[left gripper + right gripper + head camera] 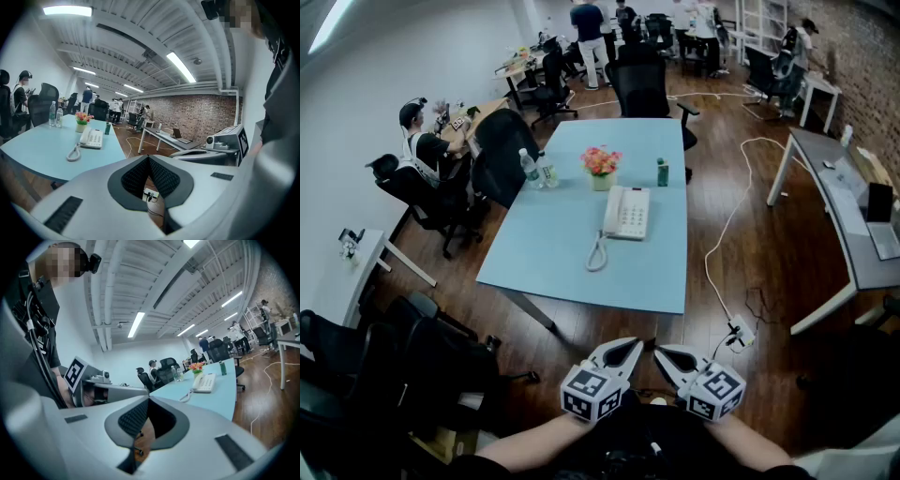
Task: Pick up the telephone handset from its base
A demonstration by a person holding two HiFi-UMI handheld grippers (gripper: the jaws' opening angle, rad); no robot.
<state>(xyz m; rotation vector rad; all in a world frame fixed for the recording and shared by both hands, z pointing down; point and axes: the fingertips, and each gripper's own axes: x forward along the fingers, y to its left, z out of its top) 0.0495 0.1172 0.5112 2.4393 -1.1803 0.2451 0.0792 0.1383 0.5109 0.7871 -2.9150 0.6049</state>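
A white telephone (pixel 626 212) sits in the middle of the light blue table (pixel 572 267), its handset (pixel 611 212) resting along the base's left side and its coiled cord (pixel 597 255) lying toward the near edge. Both grippers are held close to the person's body, well short of the table. My left gripper (pixel 635 346) and right gripper (pixel 662 352) point at each other, jaws together with nothing between them. The left gripper view shows its jaws (pixel 149 160) closed, the telephone (pixel 91 138) far off to the left. In the right gripper view the jaws (pixel 148 400) meet, and the telephone (pixel 205 383) lies ahead.
A flower pot (pixel 601 167), a green bottle (pixel 662 172) and water bottles (pixel 534 170) stand behind the phone. Black office chairs (pixel 441 361) crowd the near left. A white cable with a power strip (pixel 739 333) lies on the wood floor; a grey desk (pixel 844 211) stands right.
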